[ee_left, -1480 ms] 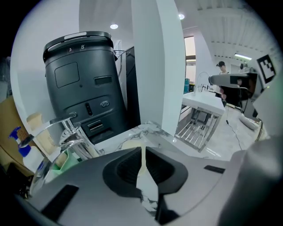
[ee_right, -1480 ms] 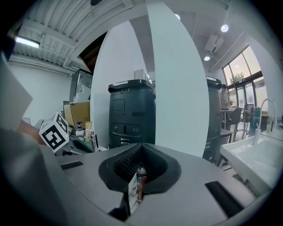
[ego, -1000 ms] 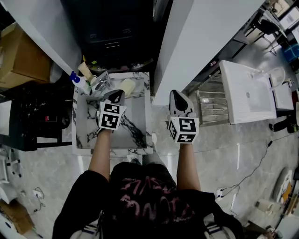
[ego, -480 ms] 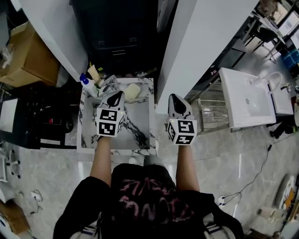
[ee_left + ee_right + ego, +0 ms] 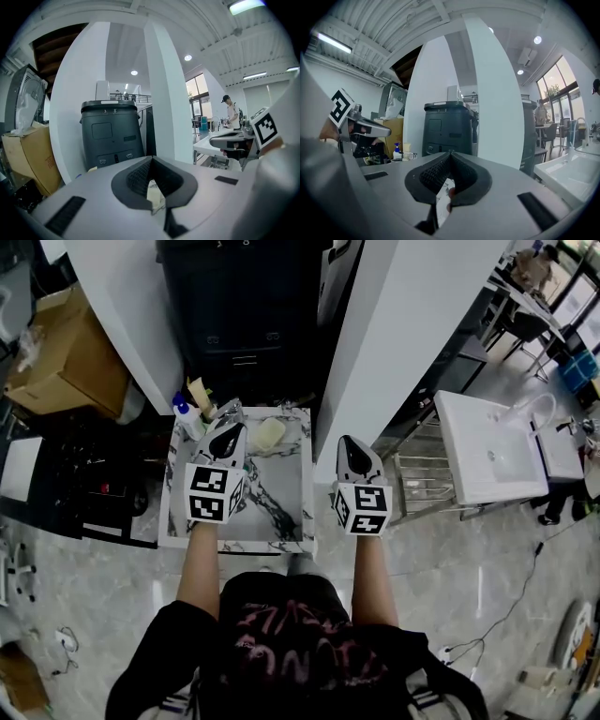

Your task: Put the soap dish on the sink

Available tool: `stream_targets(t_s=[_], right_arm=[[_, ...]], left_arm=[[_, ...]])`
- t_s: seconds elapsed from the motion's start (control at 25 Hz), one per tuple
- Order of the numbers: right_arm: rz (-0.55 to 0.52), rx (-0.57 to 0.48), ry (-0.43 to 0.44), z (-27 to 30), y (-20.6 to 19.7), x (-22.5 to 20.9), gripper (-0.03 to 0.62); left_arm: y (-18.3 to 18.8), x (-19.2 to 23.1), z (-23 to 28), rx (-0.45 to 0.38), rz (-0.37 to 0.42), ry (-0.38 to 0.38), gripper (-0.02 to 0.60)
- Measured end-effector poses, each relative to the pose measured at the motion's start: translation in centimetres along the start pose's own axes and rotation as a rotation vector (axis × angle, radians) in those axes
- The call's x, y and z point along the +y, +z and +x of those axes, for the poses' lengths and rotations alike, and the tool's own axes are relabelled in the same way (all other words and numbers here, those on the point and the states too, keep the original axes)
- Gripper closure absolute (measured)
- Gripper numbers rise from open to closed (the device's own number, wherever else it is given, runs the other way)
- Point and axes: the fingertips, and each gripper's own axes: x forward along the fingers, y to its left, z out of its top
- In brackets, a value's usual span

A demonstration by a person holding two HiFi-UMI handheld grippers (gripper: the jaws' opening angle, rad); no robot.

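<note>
I record my left tool (image 5: 229,435) over the marble sink (image 5: 274,504) and my right tool (image 5: 350,448) just off its right edge, each with jaws pressed together on nothing, while the pale soap dish (image 5: 268,434) rests at the sink's far rim, just right of the left tool's tip.

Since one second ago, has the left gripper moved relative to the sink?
Yes, slightly. The left gripper was right of the faucet; now it lines up with it, so it shifted left. The head camera moved too, so this is only rough.
</note>
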Motion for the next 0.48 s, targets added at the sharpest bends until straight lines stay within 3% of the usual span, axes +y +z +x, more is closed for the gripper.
stream_targets(t_s=[0.48], right_arm=[[0.013,-0.031,-0.016,-2.0,1.1,1.5,0.582]], left_arm=[[2.4,0.8,-3.9,-0.106,-0.012,0.010,0.568]])
